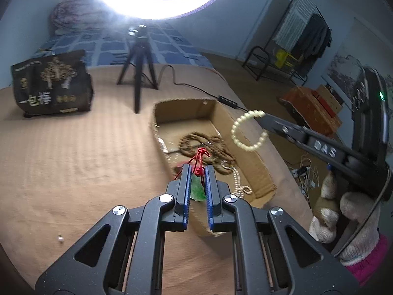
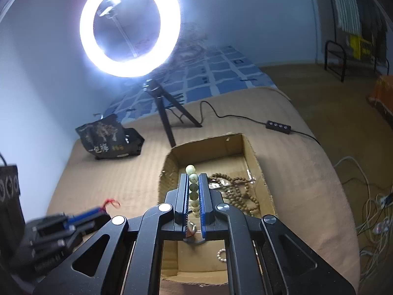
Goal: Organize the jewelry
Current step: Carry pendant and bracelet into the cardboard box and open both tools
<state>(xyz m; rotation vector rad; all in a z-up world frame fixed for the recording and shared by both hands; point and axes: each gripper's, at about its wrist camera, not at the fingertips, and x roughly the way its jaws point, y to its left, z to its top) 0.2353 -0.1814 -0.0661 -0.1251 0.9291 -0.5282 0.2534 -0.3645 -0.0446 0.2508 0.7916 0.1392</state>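
Note:
My left gripper [image 1: 198, 169] is shut on a green jade pendant [image 1: 197, 191] with a red knotted cord [image 1: 200, 158], held above the near left edge of an open cardboard box [image 1: 260, 164]. My right gripper [image 2: 192, 178] is shut on a pale bead bracelet [image 2: 193, 188], which shows as a ring [image 1: 248, 130] in the left wrist view, held over the box [image 2: 169, 162]. Brown bead necklaces [image 2: 235, 189] and a small pale bead strand [image 1: 239, 184] lie inside the box. The left gripper [image 2: 98, 211] shows blurred at the right view's lower left.
The box sits on a tan cloth surface [image 1: 73, 152]. A ring light on a tripod [image 1: 138, 68] and a dark printed bag [image 1: 52, 83] stand behind it. A cable with a remote [image 2: 278, 125] runs past the box. A small bead [image 1: 60, 239] lies on the cloth.

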